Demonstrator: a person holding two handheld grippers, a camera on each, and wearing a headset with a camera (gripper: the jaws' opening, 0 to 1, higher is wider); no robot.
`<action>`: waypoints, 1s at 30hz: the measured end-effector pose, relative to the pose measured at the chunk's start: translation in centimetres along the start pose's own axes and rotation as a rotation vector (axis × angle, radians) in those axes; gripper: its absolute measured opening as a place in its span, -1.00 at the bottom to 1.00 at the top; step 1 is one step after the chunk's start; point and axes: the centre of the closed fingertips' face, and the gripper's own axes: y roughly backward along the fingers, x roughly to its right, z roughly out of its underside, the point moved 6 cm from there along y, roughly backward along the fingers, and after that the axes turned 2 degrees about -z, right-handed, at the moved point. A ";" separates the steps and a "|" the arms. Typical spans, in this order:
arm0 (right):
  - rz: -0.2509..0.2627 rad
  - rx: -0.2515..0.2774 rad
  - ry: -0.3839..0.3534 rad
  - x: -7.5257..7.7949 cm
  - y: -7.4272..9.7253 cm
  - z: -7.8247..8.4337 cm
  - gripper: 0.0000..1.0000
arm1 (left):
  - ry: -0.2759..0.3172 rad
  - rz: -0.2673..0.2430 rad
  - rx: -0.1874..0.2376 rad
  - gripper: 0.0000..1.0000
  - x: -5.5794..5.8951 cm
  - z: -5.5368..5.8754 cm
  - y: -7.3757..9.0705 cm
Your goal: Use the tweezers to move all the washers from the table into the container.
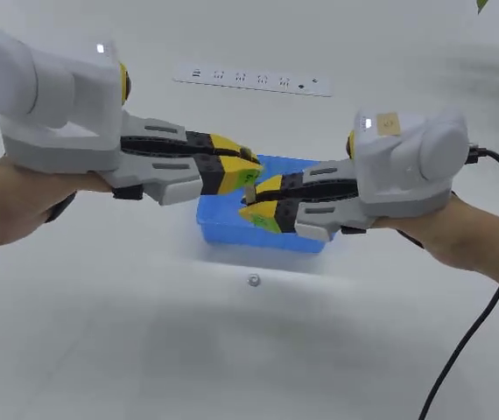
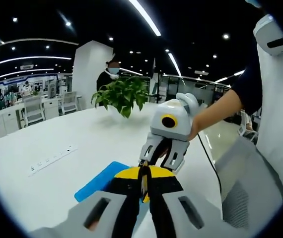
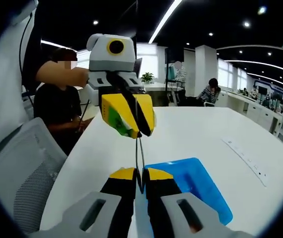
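Two grippers meet over the middle of the white surface (image 1: 144, 341): the left gripper (image 1: 251, 172) reaches in from 9 o'clock and the right gripper (image 1: 255, 201) from 3 o'clock, with their yellow tips almost touching. Each is held in one of the person's hands.

There is one pair of tweezers (image 3: 140, 158), a thin grey metal strip seen edge-on. In the right gripper view it rises from between that gripper's own jaws, which are pressed together on it, up to the tips of the left gripper. The left gripper's jaws are likewise pressed together, and in the left gripper view a thin strip shows between them, so both grippers appear to pinch the tweezers, one at each end. In the head view the tweezers are too slim to make out well.

One washer (image 1: 253, 280) is visible: a small, round, silvery ring with a dark centre. It lies flat on the bare surface just at 6 o'clock of the container, apart from its front wall.

There is one container (image 1: 228, 229), a shallow, bright blue rectangular tray directly below the gripper tips. They cover much of its inside, so its contents cannot be told.

One white power strip (image 1: 254, 80) lies at 12 o'clock of the container, well apart from it. One black cable (image 1: 477, 324) trails from the right gripper toward 5 o'clock.
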 end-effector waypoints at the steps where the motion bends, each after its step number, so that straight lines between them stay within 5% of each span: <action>1: 0.003 -0.002 0.003 0.0 0.0 0.0 -0.84 | -0.029 -0.001 -0.007 -0.86 0.2 -0.1 0.0; 7: 0.010 -0.014 -0.004 -0.2 0.1 -0.2 -0.80 | -0.064 -0.032 -0.010 -0.90 0.6 -0.3 0.0; 21: 0.060 -0.068 -0.047 -2.3 1.5 0.2 -0.60 | -0.136 -0.086 -0.051 -0.90 3.6 -0.9 -0.1; 30: 0.110 -0.145 -0.001 -3.7 3.3 1.8 -0.45 | -0.136 -0.117 -0.075 -0.90 4.5 1.0 0.5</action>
